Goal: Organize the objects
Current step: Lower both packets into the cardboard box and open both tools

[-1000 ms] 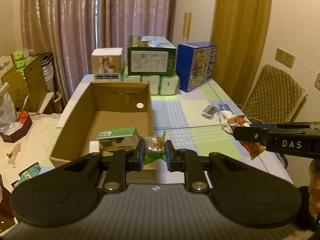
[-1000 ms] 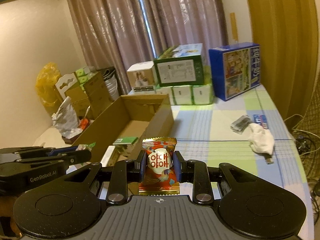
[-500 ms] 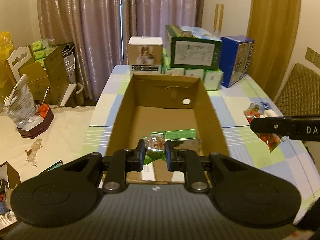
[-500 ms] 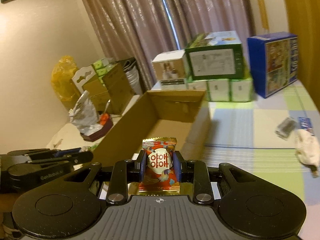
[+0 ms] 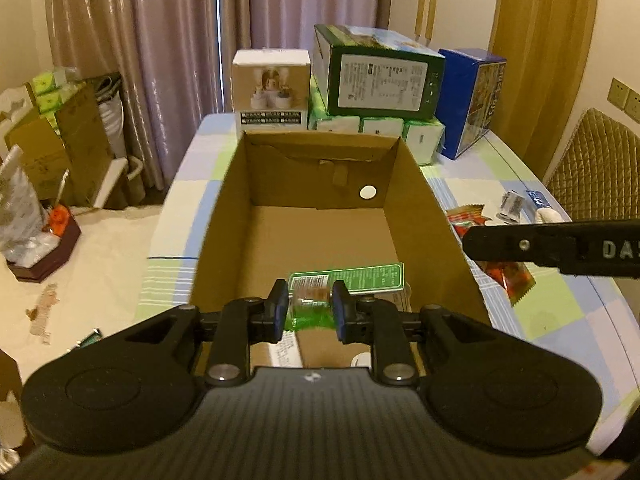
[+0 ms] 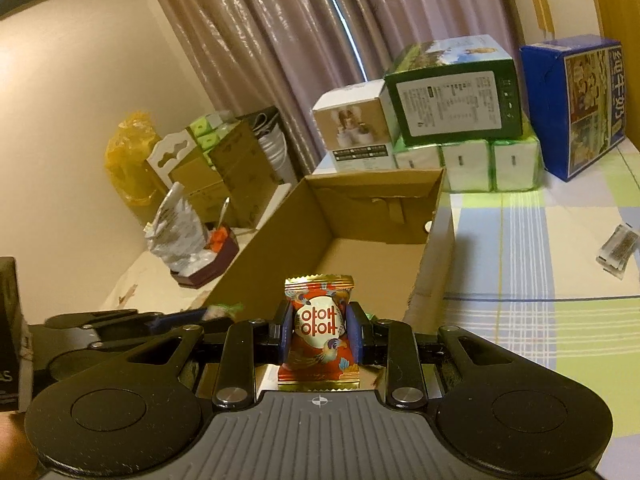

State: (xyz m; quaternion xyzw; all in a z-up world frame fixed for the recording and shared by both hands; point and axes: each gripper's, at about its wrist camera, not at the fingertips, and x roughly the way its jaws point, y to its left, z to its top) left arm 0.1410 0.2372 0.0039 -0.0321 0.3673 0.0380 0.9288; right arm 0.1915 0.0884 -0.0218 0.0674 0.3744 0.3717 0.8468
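An open cardboard box (image 5: 428,216) lies on the checked tablecloth. My left gripper (image 5: 309,309) hangs over its near end, shut on a small green-wrapped candy (image 5: 308,310). A green box (image 5: 360,278) lies on the carton floor just beyond it. My right gripper (image 6: 319,326) is shut on a red and gold snack packet (image 6: 319,332), upright between the pads, near the cardboard box (image 6: 276,232) front edge. In the left wrist view the right gripper (image 5: 560,246) reaches in from the right with the red packet (image 5: 506,276) hanging beside the carton's right wall.
Stacked boxes stand behind the carton: a white one (image 5: 272,88), a green one (image 5: 376,76), a blue one (image 5: 472,100) and tissue packs (image 5: 376,126). A small wrapped item (image 6: 618,246) lies on the cloth to the right. A chair (image 5: 596,160) stands at the right.
The left gripper has moved left and forward, from beside the carton's right wall to above its near end. The right gripper with the red packet has come closer to the carton.
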